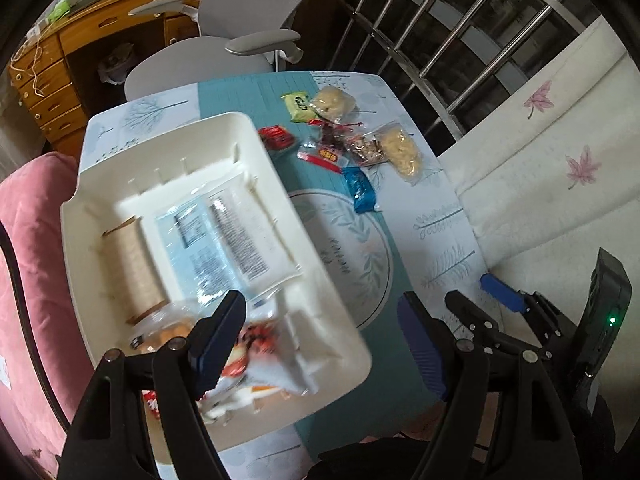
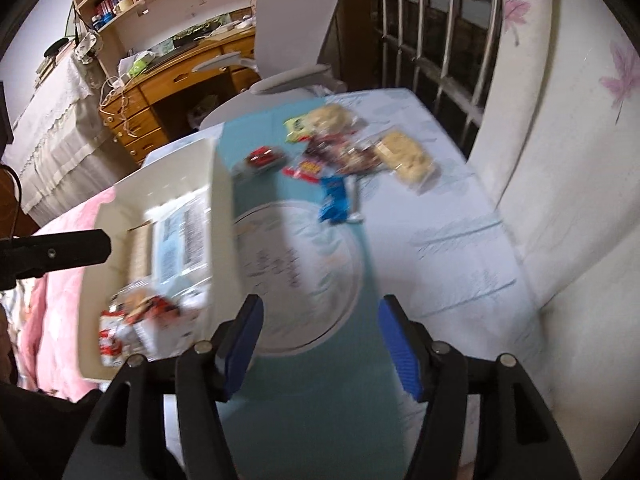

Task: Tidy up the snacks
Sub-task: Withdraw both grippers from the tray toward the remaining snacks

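Left wrist: left gripper [image 1: 320, 344] fingers spread, holding nothing.

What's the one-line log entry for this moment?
left tool: open, empty | right tool: open, empty | white bin: partly filled | loose snacks: on table

Soft daylight, motion blur, fisheye-warped edges

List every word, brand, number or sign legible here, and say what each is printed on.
None reads with certainty.
Large clear packet in the white bin: dense black print, too small and blurred.
Green packet: dark lettering, not legible.
Red-and-yellow bar: lettering, not legible.
Blue packet: white marks, blurred.
Tablecloth oval motif: faint script, unreadable.
Red-and-white wrappers in the bin: blurred.
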Demonstrator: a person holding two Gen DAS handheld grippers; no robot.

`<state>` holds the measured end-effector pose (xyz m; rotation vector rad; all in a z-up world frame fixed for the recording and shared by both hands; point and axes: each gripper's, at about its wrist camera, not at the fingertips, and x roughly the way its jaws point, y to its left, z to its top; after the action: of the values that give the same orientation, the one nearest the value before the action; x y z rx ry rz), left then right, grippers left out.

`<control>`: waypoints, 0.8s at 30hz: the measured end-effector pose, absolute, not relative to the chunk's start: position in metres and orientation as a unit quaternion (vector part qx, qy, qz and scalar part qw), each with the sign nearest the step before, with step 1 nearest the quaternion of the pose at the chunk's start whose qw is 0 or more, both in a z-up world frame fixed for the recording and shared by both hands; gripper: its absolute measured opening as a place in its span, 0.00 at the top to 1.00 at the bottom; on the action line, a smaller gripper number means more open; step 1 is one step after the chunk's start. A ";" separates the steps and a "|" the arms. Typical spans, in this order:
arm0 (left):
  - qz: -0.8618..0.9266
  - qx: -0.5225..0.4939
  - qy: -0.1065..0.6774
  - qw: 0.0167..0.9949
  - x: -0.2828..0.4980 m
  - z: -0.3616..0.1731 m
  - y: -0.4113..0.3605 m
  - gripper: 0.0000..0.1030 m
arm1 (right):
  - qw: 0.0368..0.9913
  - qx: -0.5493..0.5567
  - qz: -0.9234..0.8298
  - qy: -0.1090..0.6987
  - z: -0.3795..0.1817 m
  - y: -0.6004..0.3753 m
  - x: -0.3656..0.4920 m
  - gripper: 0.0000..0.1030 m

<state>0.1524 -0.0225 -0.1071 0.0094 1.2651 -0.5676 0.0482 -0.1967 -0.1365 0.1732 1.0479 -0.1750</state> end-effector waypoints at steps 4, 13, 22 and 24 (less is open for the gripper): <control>-0.268 0.008 0.581 0.769 0.161 -0.106 -0.051 0.25 | 0.865 0.057 -0.089 0.490 -0.138 -0.220 0.060 0.38; -0.255 0.027 0.597 0.760 0.185 -0.113 -0.111 0.25 | 0.879 0.038 -0.087 0.467 -0.143 -0.279 0.092 0.36; -0.228 0.030 0.616 0.753 0.216 -0.137 -0.168 0.25 | 0.897 0.012 -0.058 0.438 -0.153 -0.316 0.130 0.36; -0.218 0.030 0.625 0.749 0.222 -0.146 -0.176 0.25 | 0.899 0.011 -0.057 0.435 -0.157 -0.321 0.139 0.36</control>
<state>0.2219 -0.1759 -0.1458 0.0665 1.3668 -0.4773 0.1388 -0.3211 -0.1571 0.0218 0.8999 -0.1172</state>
